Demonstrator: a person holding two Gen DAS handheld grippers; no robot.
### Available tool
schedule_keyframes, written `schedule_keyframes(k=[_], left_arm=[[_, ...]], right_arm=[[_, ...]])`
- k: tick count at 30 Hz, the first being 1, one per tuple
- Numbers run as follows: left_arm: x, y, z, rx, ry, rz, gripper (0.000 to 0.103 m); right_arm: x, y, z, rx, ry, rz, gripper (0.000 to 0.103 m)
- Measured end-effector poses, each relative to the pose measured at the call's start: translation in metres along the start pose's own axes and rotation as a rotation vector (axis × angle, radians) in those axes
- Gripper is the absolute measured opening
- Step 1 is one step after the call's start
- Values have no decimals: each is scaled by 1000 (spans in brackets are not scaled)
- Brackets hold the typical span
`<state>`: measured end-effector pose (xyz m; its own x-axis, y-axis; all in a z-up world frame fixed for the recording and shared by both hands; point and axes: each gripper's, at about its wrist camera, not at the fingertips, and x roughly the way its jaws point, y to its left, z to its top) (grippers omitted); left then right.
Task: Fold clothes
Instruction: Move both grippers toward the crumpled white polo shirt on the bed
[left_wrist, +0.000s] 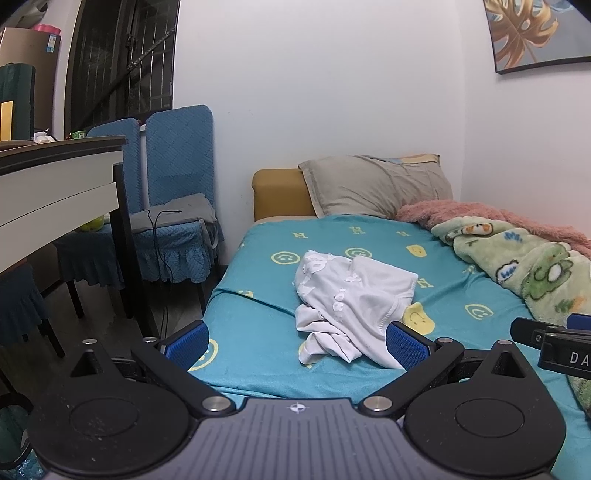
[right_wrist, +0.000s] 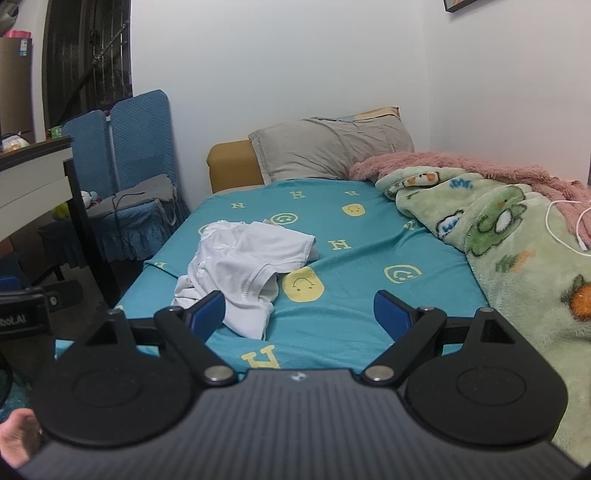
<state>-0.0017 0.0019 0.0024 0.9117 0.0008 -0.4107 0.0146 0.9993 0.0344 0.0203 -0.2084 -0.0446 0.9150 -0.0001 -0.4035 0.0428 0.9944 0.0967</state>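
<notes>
- My left gripper (left_wrist: 295, 345) is spread wide and holds nothing; its blue pads (left_wrist: 404, 345) frame the near edge of the white garment (left_wrist: 351, 299).
- My right gripper (right_wrist: 299, 314) is likewise spread wide and empty, above the teal bed sheet (right_wrist: 351, 236).
- The white garment lies crumpled and unfolded on the sheet, nearer the bed's left edge.
- A green cartoon blanket (right_wrist: 509, 251) is bunched along the right side.
- A grey pillow (left_wrist: 373, 184) rests at the head of the bed.
- Blue chairs (left_wrist: 177, 177) stand left of the bed.
</notes>
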Motion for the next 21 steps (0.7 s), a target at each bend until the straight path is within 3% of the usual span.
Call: schedule_keyframes(k=[6,13,21], left_arm=[[9,10,-2,0,-7,53,103],[12,36,-5,-43,-2,75,103],[10,34,-17,-31,17,-36,103]], right_arm=[[2,15,18,114,14,-63,89],[2,71,53,159,0,-79,89],[-7,64,74,35,-14,-122,89]])
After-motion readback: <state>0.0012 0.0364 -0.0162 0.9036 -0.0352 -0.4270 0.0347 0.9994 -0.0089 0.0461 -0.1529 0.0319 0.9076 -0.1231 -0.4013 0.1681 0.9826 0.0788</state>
